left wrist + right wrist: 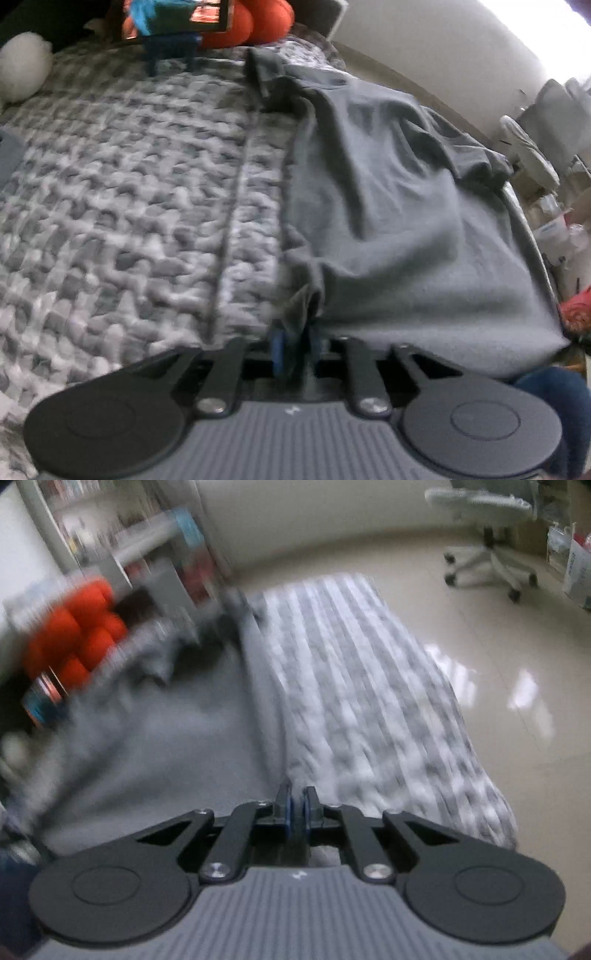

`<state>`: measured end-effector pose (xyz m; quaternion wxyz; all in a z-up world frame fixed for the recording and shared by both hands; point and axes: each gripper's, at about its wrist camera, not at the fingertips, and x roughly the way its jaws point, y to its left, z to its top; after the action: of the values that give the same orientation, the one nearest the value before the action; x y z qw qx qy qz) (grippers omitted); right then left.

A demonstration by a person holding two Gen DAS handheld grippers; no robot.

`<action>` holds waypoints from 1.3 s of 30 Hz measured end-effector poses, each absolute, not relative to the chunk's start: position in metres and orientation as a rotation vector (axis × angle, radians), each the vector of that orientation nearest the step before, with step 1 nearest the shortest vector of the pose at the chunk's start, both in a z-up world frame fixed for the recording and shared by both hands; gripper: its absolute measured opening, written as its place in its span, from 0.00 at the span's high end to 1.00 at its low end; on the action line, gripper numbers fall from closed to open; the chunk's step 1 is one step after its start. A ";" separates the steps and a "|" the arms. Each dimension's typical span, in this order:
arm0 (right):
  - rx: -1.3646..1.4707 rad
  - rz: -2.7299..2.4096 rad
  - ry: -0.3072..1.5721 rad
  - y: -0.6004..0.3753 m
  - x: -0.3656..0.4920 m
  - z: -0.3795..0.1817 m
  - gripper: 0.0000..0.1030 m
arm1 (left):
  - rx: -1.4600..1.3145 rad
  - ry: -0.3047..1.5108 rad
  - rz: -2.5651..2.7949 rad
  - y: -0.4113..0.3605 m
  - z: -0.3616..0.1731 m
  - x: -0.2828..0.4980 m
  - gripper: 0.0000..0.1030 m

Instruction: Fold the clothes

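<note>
Two handheld grippers work a grey T-shirt (388, 206) spread over a grey-and-white knitted blanket (122, 192) on a bed. Left gripper (295, 343): its blue pads pinch a bunched fold at the shirt's near left edge, jaws narrow around the cloth. Right gripper (297, 808): jaws nearly closed at the shirt's near right edge, though motion blur leaves it unclear whether fabric is caught between them. At the far end of the bed, an orange knotted cushion (255, 22) and a framed picture (177, 16) crowd the shirt's collar end, with a white round pillow (24, 64) at far left. Beyond the blanket's right side lies glossy tile floor (498, 672), where a white office chair (487, 528) stands well apart.
</note>
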<state>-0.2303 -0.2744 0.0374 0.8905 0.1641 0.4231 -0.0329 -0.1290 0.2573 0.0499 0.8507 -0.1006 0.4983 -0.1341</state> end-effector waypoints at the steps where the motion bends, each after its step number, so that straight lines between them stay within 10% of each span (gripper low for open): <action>1: 0.302 -0.088 0.892 -0.274 -0.229 0.033 0.83 | -0.205 1.034 -0.272 0.263 0.054 -0.128 0.79; 6: 0.200 -0.143 0.807 -0.287 -0.211 0.055 0.51 | -0.147 0.938 -0.187 0.287 0.078 -0.109 0.67; 28: 0.171 0.143 0.725 -0.244 0.082 0.045 0.51 | 0.063 0.713 -0.190 0.134 0.072 0.143 0.30; 31: 0.114 0.190 0.718 -0.222 0.090 0.046 0.67 | 0.129 0.746 -0.189 0.115 0.053 0.153 0.92; 32: 0.068 0.202 0.719 -0.212 0.091 0.047 0.91 | 0.143 0.744 -0.183 0.113 0.051 0.151 0.97; 39: -0.177 0.411 0.623 -0.139 0.053 0.064 0.91 | 0.066 0.658 -0.112 0.141 0.069 0.120 1.00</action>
<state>0.0533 -0.1394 0.0637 0.9274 -0.0863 0.3037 0.2006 0.1197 0.1405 0.0693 0.9443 0.0323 0.3229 -0.0548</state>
